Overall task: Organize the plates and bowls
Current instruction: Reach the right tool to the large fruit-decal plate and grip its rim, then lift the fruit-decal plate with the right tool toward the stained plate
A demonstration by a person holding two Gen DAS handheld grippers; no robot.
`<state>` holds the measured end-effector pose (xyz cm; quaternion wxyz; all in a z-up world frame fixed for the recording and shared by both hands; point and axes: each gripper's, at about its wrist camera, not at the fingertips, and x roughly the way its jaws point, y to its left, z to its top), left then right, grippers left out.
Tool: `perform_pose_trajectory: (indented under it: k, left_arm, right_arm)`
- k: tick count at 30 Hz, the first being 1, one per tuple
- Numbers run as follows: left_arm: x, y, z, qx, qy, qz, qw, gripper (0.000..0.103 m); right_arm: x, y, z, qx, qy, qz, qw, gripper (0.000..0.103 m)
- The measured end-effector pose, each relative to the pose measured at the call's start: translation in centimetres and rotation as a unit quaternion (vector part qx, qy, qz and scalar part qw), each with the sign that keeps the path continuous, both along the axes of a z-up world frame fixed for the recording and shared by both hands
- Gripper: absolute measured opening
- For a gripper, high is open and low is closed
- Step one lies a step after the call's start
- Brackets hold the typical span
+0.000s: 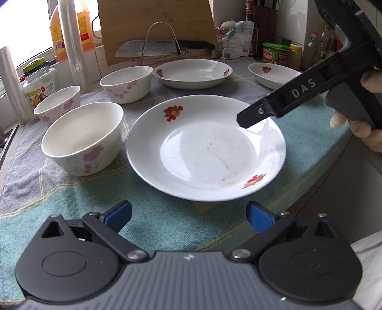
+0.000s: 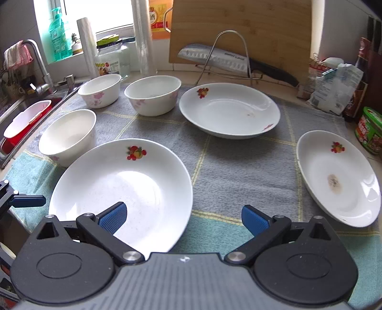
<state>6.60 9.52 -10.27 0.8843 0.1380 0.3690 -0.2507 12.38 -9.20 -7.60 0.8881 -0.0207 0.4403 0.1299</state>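
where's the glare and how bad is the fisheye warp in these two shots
Left wrist view: the window at top left is blown out, soft sheen on the near plate, counter edges bow outward. Right wrist view: the window is overexposed too, a bright patch glares in the near plate, and the cutting board bends near the top; both sets of tongs stay sharp.

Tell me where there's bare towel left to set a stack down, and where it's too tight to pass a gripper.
The widest bare towel lies between the near plate, the far plate and the stained plate. A smaller strip sits below the near plate's front rim, by the left gripper. It is crowded on the left: three bowls stand close together, the nearest right beside the near plate.
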Motion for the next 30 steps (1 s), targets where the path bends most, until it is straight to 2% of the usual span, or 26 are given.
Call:
perform_pose_trajectory:
  k: [3,13,25,30]
  left_arm:
    - [0.3,-0.4,-0.4,0.000,0.000,-0.008,1.0000,0.101]
    - [1.2,-0.4,-1.0,-0.023,0.007,-0.020,0.9995,0.102]
    - [1.7,0.3,-1.2,-0.030,-0.005,-0.061,0.9976,0.102]
    - [2.4,0.7,-1.0,-0.020,-0.006,-0.091,0.9957,0.102]
  right_arm:
    - [0.8,0.8,-1.0,-0.003,0.022,0.022,1.000,0.103]
    - [3.3,1.7,-2.8,-0.010,0.056,0.084,0.995,0.103]
    - [4.6,2.5,-2.9,-0.032,0.074,0.144,0.986,0.103]
    - [5.1,2.3,-2.7,-0.018,0.082,0.184,0.979,0.103]
